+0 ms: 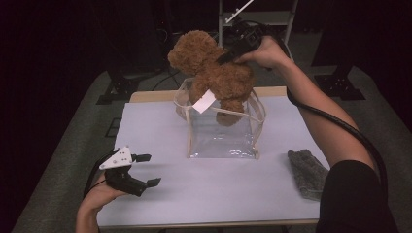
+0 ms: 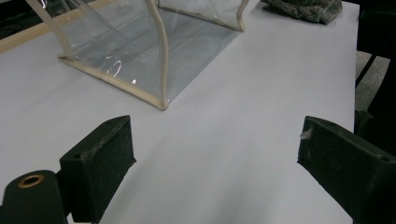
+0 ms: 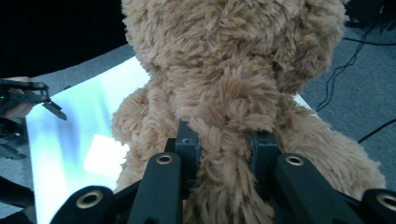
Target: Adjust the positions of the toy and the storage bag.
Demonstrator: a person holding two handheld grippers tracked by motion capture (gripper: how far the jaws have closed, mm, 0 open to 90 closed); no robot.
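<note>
High view: right gripper (image 1: 228,57) clamps the teddy bear (image 1: 214,73) above the clear bag (image 1: 221,127) near the worktop's (image 1: 155,141) far edge; bear's long axis tilted, head up-left, feet into the bag's mouth; left gripper (image 1: 148,170) at the near-left corner, jaws spread

Left gripper view: jaws wide apart over bare worktop; bag ahead

Right gripper view: jaws pinch the bear's back; head uppermost

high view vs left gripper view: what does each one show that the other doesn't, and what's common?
High view alone: the brown teddy bear, held above the clear bag by the right gripper, jaws shut on its fur, its feet at the bag's opening; a white tag hangs from it.

Left gripper view alone: a close look at the left gripper pads, wide apart with nothing between them.

Both: the clear bag, the grey cloth and the white table.
</note>
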